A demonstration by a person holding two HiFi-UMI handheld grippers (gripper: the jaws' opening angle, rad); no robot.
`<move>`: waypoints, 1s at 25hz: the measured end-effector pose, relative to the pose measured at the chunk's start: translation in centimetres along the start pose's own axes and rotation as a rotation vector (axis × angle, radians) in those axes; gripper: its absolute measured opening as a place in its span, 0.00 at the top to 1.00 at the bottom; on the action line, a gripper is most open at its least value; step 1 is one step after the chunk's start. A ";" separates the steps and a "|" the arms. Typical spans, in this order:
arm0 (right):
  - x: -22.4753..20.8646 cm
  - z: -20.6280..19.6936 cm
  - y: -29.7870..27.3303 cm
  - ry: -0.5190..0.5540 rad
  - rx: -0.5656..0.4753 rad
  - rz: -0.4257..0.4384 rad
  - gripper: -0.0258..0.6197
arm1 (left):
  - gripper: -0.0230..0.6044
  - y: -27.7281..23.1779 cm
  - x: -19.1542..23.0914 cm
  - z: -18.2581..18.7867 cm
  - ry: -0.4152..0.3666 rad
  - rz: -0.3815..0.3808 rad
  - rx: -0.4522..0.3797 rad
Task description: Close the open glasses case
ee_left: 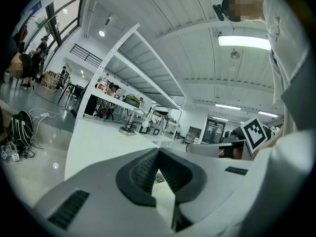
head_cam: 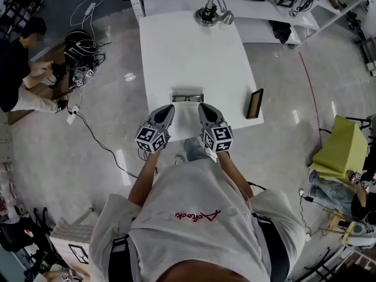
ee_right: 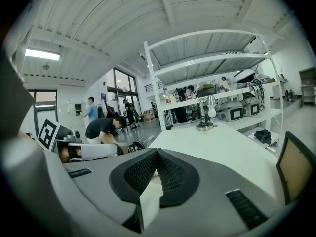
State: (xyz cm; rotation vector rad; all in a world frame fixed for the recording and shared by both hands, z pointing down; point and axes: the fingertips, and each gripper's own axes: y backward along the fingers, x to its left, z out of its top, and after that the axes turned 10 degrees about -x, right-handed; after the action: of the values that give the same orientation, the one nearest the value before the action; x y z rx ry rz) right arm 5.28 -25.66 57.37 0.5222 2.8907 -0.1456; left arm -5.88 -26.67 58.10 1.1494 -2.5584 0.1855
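An open glasses case (head_cam: 188, 94) with glasses in it lies on the white table (head_cam: 188, 51), near its front edge. My left gripper (head_cam: 170, 108) hovers just in front of the case and to its left, jaws shut and empty. My right gripper (head_cam: 203, 107) mirrors it on the right side, also shut with nothing in it. In the left gripper view the dark pads meet at the tip of the left gripper (ee_left: 158, 151). The right gripper view shows the right gripper (ee_right: 157, 152) with its pads together too. Neither gripper touches the case.
A dark framed panel (head_cam: 255, 103) leans at the table's right edge. A desk lamp (head_cam: 210, 13) stands at the far end, with shelving behind it. A person (head_cam: 17, 63) crouches by cables (head_cam: 82, 51) on the floor to the left. A yellow-green seat (head_cam: 341, 148) is at the right.
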 end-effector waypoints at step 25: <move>-1.0 -8.4 2.9 -0.149 0.220 -0.013 0.95 | 0.93 0.1 0.4 -7.3 0.123 0.063 0.165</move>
State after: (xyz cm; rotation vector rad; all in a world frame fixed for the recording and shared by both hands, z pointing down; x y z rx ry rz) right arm 5.69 -22.20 65.60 0.5058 2.7473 -0.4868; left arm -4.41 -25.08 65.12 1.0778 -2.5093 0.4756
